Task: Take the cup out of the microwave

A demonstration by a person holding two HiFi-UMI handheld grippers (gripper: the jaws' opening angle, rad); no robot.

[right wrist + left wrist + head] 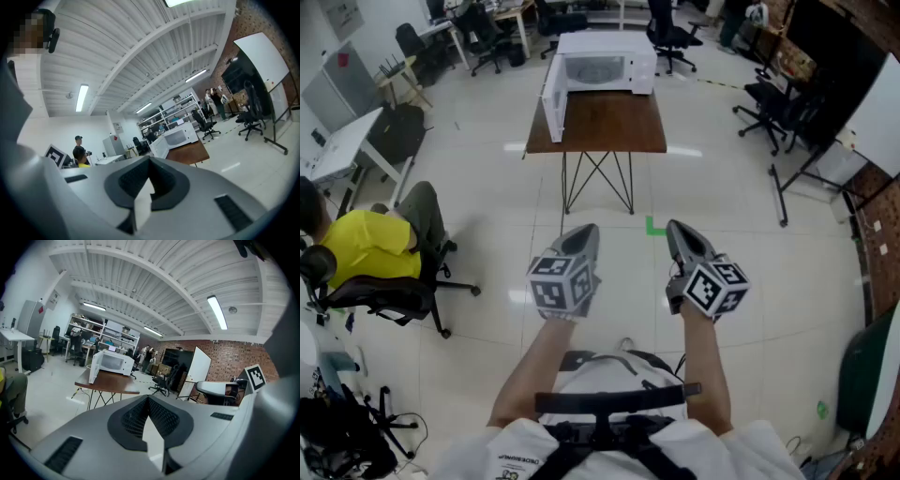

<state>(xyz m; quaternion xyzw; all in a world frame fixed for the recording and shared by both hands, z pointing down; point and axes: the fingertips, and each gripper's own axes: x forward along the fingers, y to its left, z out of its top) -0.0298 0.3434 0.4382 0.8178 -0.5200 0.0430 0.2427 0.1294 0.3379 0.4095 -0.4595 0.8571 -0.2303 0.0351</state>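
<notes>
Microwave [605,67] stands at 12 o'clock on the table [614,127], well apart from the person. Its door [553,101] is swung open toward 9 o'clock, so the cavity is ready for reaching. No cup is visible; presumably it sits inside. Both the left gripper [584,234] and right gripper [679,231] are clenched on nothing and carried side by side, likely just for the walk over.

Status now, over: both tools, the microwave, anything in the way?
Left tool shut, empty; right tool shut, empty. Microwave far ahead on table, door open; cup not visible. No obstacle seen on the way.
</notes>
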